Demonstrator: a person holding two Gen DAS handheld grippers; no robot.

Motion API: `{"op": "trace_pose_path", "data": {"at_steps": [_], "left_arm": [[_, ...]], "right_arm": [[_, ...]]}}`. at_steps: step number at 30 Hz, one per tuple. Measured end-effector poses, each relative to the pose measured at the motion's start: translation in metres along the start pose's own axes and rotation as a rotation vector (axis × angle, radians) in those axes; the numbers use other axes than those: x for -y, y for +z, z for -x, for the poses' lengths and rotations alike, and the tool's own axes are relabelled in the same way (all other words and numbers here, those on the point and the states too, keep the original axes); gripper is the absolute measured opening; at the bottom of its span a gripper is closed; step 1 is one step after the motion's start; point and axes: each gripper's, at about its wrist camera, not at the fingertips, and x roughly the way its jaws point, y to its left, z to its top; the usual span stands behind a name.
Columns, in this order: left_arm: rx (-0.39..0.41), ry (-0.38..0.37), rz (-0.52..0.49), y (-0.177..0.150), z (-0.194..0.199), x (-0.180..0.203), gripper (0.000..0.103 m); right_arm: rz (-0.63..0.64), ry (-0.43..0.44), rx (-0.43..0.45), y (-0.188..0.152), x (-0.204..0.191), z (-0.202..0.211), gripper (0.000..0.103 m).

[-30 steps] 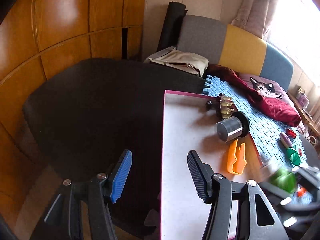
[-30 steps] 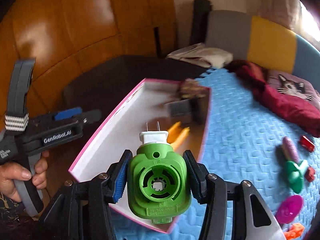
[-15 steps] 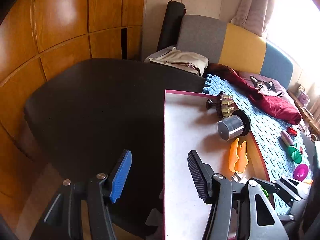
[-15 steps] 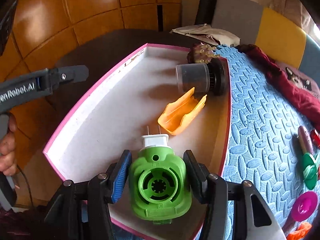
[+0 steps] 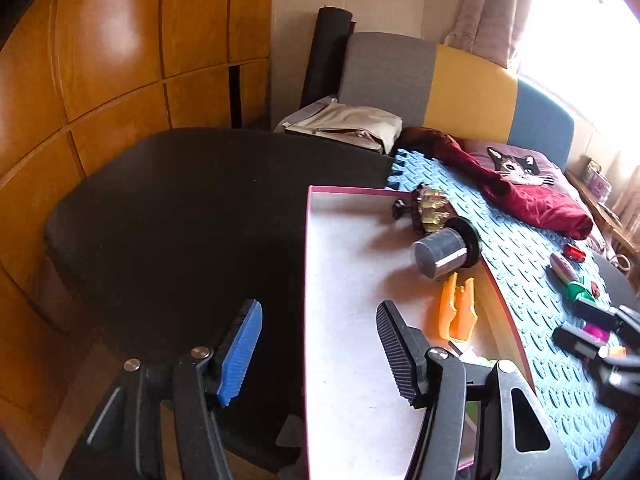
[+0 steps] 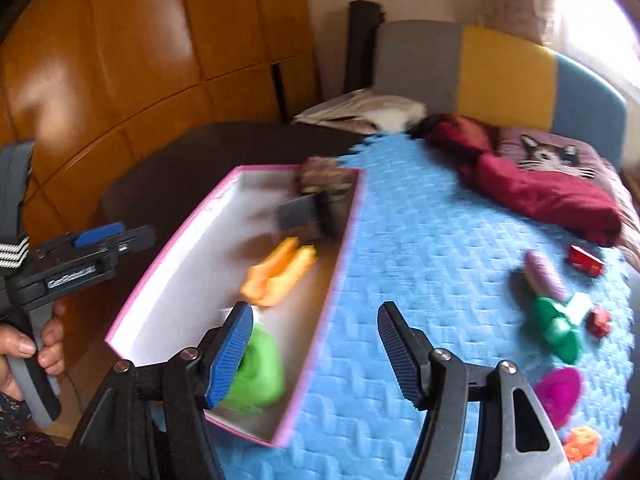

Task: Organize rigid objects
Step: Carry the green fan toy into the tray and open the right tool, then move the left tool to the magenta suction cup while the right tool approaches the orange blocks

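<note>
Right wrist view: the right gripper [image 6: 316, 348] is seen spread and empty above the mat [image 6: 440, 264]; the green plug [image 6: 256, 372] lies in the box [image 6: 320, 320] near the orange piece [image 6: 280, 272]. The left gripper [image 5: 320, 352] is held spread, empty, over the box's edge.

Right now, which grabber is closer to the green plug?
Right. The right gripper hangs open just beside the green plug in the box. The left gripper waits open at the box's far edge.
</note>
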Motion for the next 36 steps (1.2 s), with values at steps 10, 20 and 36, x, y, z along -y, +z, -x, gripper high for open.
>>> {"op": "trace_pose_path", "data": {"at_steps": [10,20,36], "left_arm": [[0.018,-0.064,-0.096,0.006,0.009,0.035,0.061],[-0.010,-0.202,-0.232,0.015,0.006,0.108,0.061],[-0.196,-0.462,-0.439,-0.012,-0.024,0.245,0.061]], "right_arm": [[-0.176,-0.255,0.057,-0.009,0.111,0.051,0.066],[-0.669,-0.557,0.085,-0.071,0.255,0.085,0.066],[-0.785,-0.455,0.097,-0.083,0.276,0.085,0.066]]}}
